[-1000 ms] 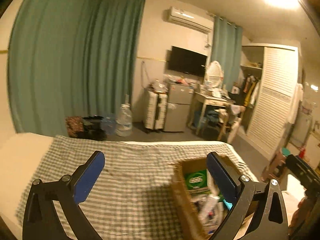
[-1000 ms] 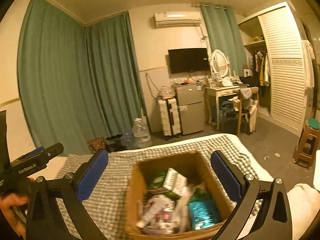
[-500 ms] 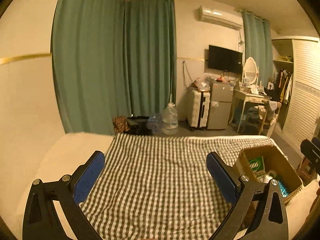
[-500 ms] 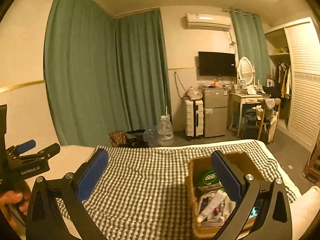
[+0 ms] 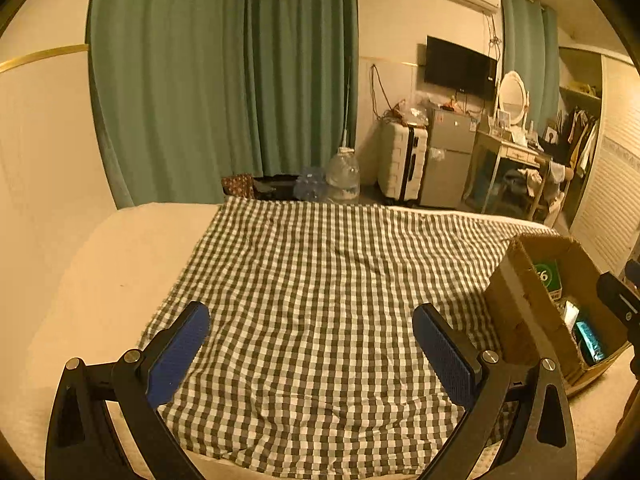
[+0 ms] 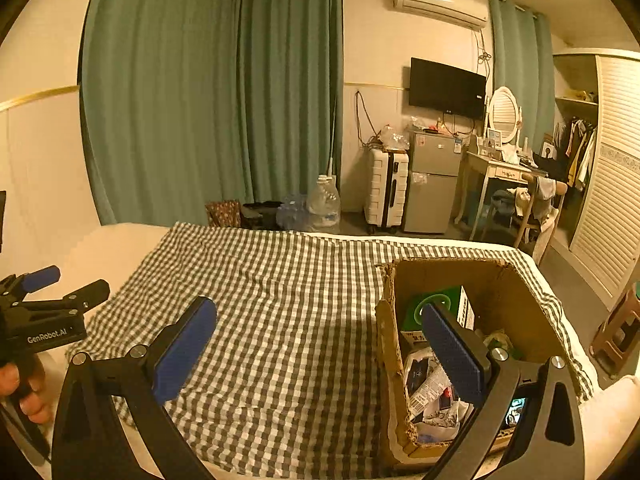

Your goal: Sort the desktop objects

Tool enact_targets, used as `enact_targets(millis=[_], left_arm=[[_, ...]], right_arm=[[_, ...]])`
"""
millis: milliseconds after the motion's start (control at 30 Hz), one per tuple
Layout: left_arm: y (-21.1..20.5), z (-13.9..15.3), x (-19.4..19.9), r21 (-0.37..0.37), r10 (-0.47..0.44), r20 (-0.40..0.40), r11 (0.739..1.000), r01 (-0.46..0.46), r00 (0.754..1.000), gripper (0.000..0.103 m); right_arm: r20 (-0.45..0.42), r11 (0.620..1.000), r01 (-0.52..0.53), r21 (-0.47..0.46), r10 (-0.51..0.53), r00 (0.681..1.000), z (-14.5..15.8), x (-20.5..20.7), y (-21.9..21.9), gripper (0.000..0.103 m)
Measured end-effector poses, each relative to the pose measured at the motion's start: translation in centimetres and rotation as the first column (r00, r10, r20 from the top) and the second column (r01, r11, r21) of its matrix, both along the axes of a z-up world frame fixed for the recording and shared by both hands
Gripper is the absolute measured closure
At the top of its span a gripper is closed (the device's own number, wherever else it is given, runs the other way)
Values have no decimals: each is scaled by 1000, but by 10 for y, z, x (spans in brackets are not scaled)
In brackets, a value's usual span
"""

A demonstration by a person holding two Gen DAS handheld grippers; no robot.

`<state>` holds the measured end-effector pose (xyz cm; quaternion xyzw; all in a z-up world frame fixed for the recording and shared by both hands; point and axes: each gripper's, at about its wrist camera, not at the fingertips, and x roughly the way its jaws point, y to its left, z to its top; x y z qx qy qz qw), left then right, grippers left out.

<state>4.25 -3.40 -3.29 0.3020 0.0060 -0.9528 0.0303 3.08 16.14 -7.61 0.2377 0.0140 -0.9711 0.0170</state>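
— Green curtains (image 5: 224, 80) hang behind the bed from the left wrist view, and a checked cloth (image 5: 320, 300) covers most of the mattress. Where's the box?

— The cardboard box (image 5: 520, 312) sits at the cloth's right edge, its open top showing a green packet (image 5: 546, 276) and other small items. Left of the box the cloth lies bare right across to its left edge, where plain mattress (image 5: 100, 272) shows.

— And the left gripper (image 5: 310, 340)?

— Its blue pads stand wide apart over the bare cloth, holding nothing. The right-hand pad is near the box's left wall but apart from it.

— Now the right wrist view?

— Same curtains (image 6: 212, 92) behind. The cardboard box (image 6: 528, 304) fills the lower right, near the cloth's right edge, crammed with packets and wrappers (image 6: 428, 392). The checked cloth (image 6: 288, 300) left of the box is bare.

— The right gripper (image 6: 320, 344)?

— Spread wide and empty; one pad hangs over the box's opening, the other over the cloth. Far left of the box, the left gripper (image 6: 60, 288) appears, gripped by a hand (image 6: 20, 388), fingers parted.
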Motion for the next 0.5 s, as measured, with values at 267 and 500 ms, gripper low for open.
enact_targets(millis=[267, 500], left_arm=[[-4, 5, 4, 11, -14, -34, 1000, 15, 999, 0], [-4, 17, 14, -3, -18, -72, 1000, 17, 997, 0]], right_arm=[[-21, 998, -26, 50, 27, 999, -9, 4, -10, 0], [-52, 998, -30, 47, 33, 998, -3, 14, -14, 0]])
